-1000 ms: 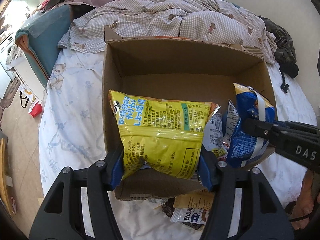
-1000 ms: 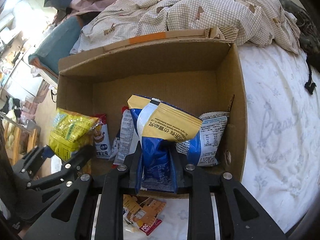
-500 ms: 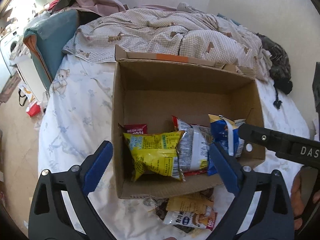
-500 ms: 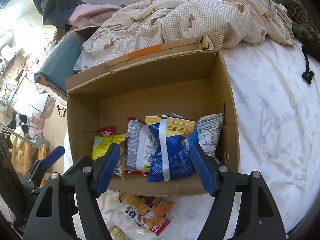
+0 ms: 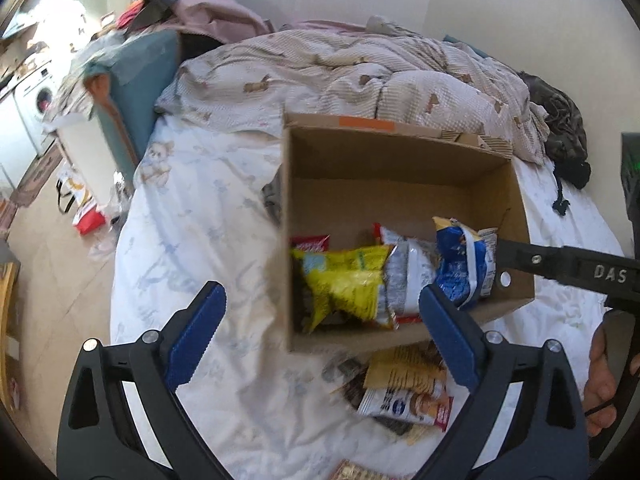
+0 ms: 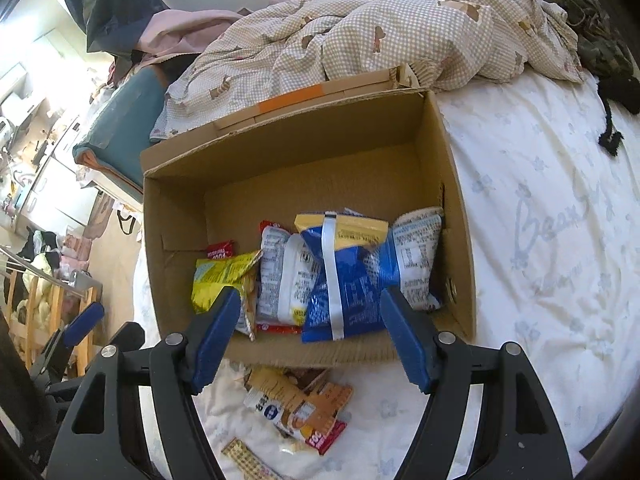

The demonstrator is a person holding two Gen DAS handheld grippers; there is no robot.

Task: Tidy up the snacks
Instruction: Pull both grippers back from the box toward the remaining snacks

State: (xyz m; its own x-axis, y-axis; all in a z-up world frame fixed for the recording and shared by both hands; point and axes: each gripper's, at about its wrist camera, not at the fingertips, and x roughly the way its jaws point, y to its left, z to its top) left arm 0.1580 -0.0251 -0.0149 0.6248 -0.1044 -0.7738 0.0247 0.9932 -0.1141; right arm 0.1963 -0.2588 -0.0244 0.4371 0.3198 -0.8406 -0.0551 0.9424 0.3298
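Note:
An open cardboard box (image 5: 404,160) (image 6: 304,144) stands on the bed. Along its near wall stand a yellow snack bag (image 5: 344,284) (image 6: 220,276), a white and silver bag (image 5: 408,272) (image 6: 284,276) and a blue bag (image 5: 460,264) (image 6: 348,280), with another white bag (image 6: 416,256) at the right. My left gripper (image 5: 320,336) is open and empty, above the bed near the box's front left corner. My right gripper (image 6: 308,344) is open and empty, just in front of the box. Several loose snack packets (image 5: 404,392) (image 6: 296,404) lie on the sheet in front of the box.
A checked quilt (image 5: 360,76) (image 6: 380,28) is bunched behind the box. Dark cloth (image 5: 560,132) lies at the far right. The bed's left edge drops to the floor, with a teal cushion (image 5: 132,76) and clutter there. White sheet (image 6: 540,220) spreads right of the box.
Both grippers let go of their bags, the yellow one and the blue one, which now stand in the box. Both opened and pulled back; the left one also swung left.

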